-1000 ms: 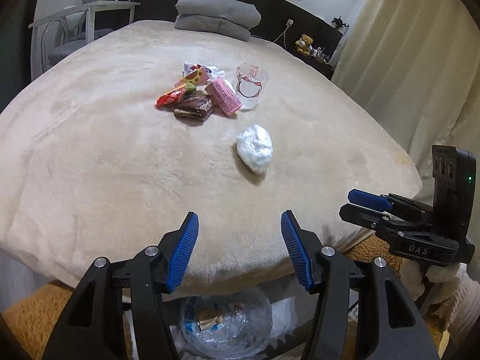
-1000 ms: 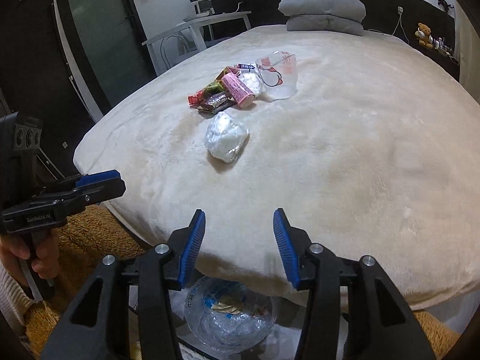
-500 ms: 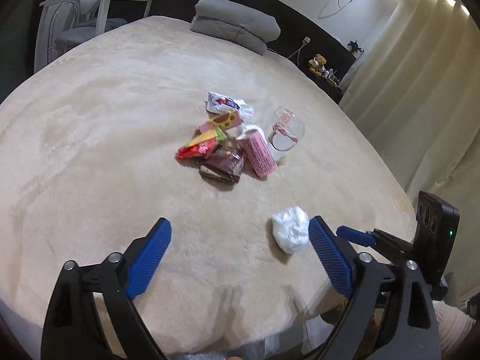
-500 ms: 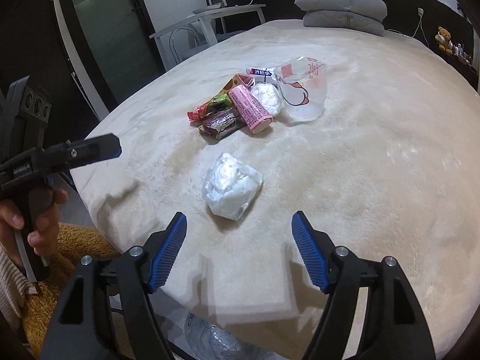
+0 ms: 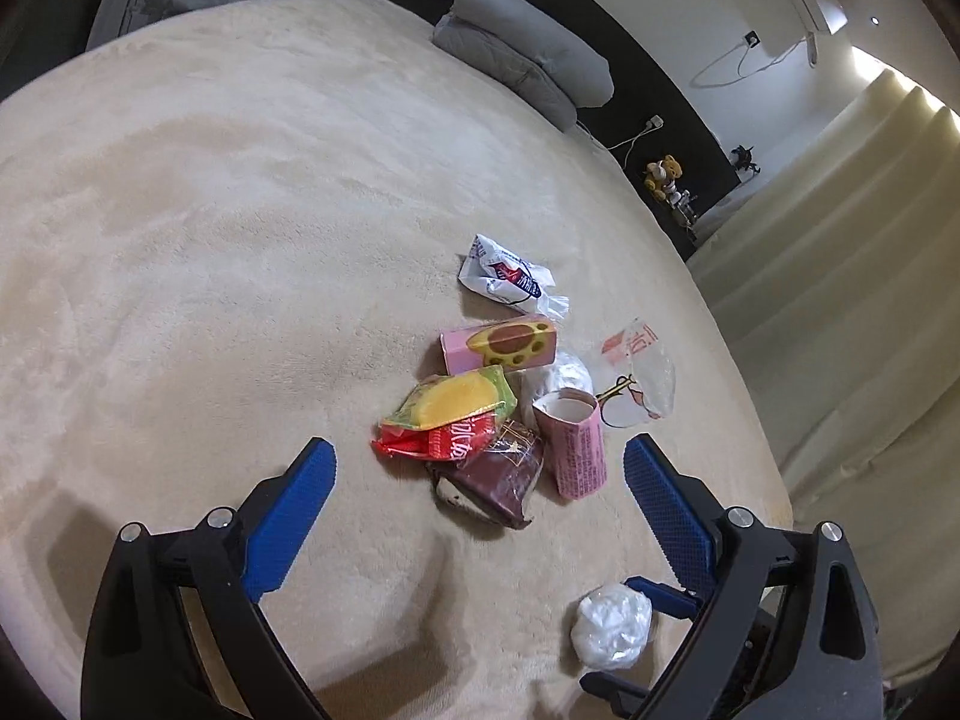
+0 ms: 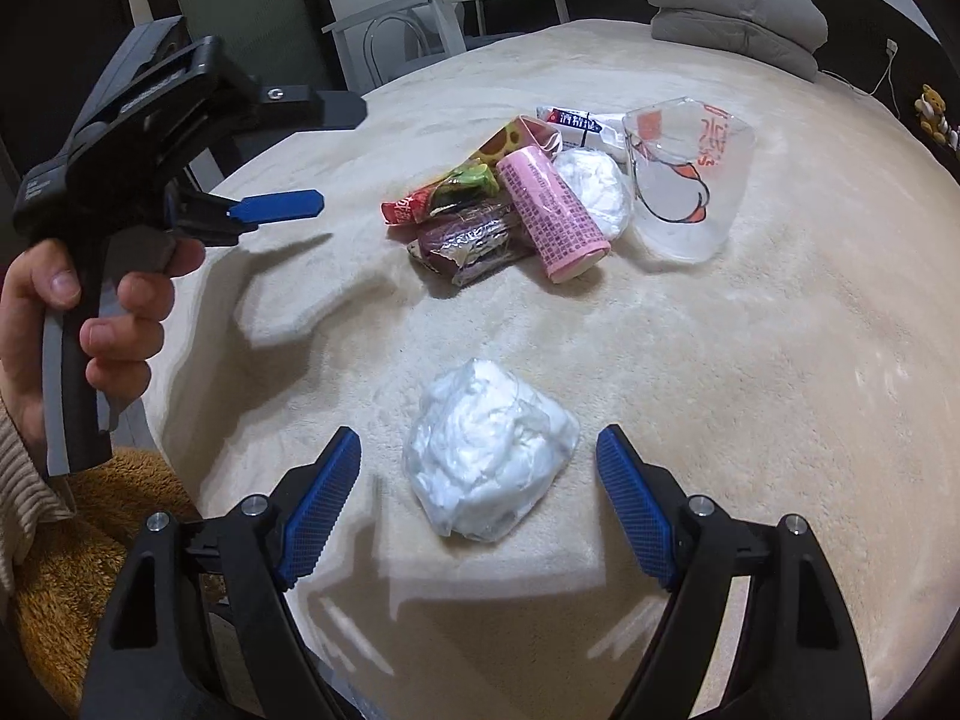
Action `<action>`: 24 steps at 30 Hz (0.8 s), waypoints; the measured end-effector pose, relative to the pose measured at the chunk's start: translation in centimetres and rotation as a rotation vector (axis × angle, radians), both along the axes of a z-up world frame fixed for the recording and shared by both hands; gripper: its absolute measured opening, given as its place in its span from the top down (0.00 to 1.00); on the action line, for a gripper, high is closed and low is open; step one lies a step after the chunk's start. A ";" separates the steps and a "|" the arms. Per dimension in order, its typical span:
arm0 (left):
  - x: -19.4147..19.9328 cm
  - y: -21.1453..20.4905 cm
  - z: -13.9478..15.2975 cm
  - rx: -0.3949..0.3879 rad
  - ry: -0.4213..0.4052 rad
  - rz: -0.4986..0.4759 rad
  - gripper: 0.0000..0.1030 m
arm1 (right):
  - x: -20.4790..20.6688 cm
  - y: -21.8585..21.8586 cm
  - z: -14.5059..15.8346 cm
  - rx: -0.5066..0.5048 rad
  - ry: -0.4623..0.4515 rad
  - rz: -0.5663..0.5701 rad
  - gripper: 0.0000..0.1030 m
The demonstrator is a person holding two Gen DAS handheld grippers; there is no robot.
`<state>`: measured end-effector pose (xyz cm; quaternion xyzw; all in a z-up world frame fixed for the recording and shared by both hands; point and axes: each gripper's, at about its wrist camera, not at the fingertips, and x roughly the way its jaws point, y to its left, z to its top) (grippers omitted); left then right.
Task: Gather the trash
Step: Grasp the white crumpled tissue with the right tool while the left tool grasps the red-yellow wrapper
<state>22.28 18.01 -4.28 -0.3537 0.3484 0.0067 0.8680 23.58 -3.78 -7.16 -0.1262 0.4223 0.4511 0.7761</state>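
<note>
Trash lies on a beige bed (image 5: 210, 240). A pile holds a dark brown wrapper (image 5: 492, 474), a red and yellow wrapper (image 5: 450, 414), a pink tube (image 5: 573, 444), a pink box (image 5: 498, 348), a white printed wrapper (image 5: 504, 276) and a clear plastic cup (image 6: 684, 180). My left gripper (image 5: 480, 516) is open, its jaws wide just before the pile. A crumpled white ball (image 6: 486, 450) lies apart, nearer the bed edge. My right gripper (image 6: 480, 504) is open with the ball between its fingers, untouched. The ball also shows in the left wrist view (image 5: 612, 630).
Grey pillows (image 5: 528, 60) lie at the head of the bed. A white desk and chair (image 6: 444, 6) stand beyond the far side. Cream curtains (image 5: 870, 300) hang on the right. A brown rug (image 6: 78, 570) lies by the bed edge.
Both grippers have moved forward over the bed and opened wider. The left one now faces the pile. The right one has come around the white ball.
</note>
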 end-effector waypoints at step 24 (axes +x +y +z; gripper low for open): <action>5.9 -0.8 -3.3 0.229 0.056 -0.201 0.44 | -0.1 1.1 0.1 -0.013 -0.015 0.116 0.46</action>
